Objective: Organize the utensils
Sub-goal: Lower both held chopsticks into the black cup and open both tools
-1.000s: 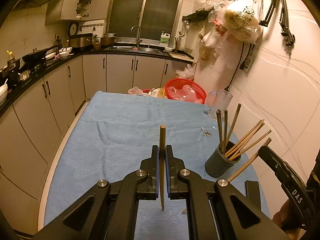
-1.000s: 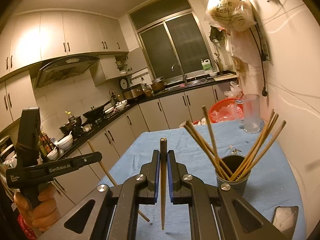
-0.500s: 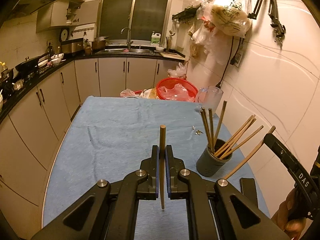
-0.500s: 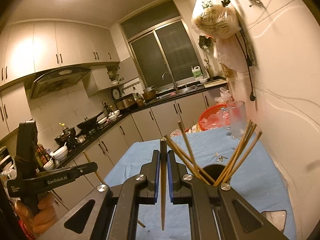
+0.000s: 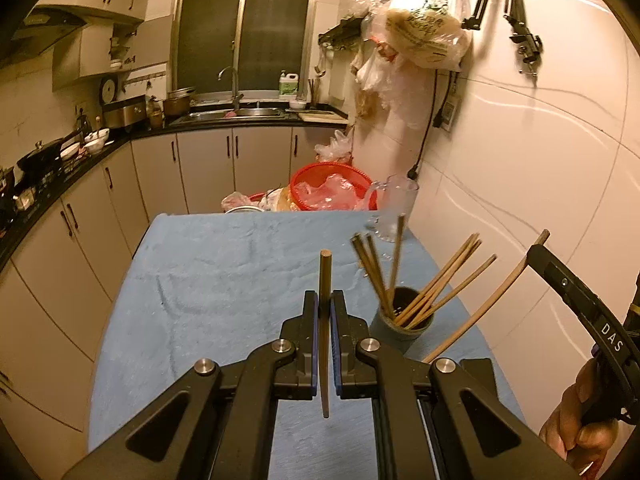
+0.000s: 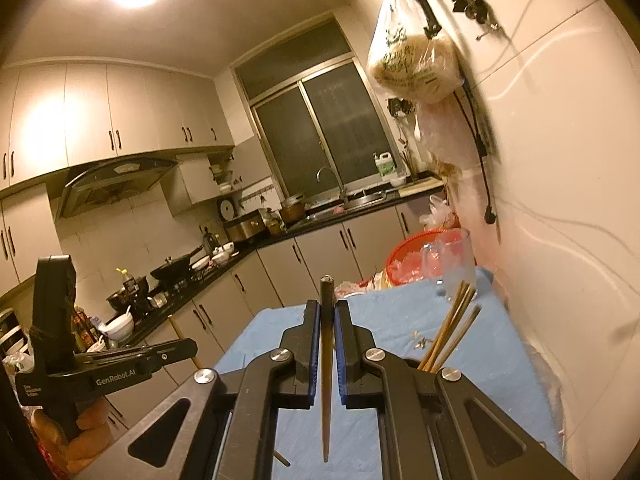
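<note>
Left gripper [image 5: 325,308] clamps one chopstick [image 5: 325,280] upright; right gripper [image 6: 327,320] clamps another stick [image 6: 326,360]. Holder [image 5: 402,322] (sticks inside) stands on blue cloth [image 5: 224,264], right of left gripper.

The left claw [image 5: 325,308] is made of matte black plastic, with two long angular arms that carry triangular cut-outs and round silver screws at the joints. The inner faces of its fingers [image 5: 310,320] have thin blue pads. The right claw [image 6: 327,320] has the same black frame, the same silver screws and blue pads. On the side of the right device the white letters "DAS" are printed, and on the left device the white marking "GenRobot.AI". The right hand [image 5: 576,428] and the left hand [image 6: 60,436] show bare skin around black handles.
</note>
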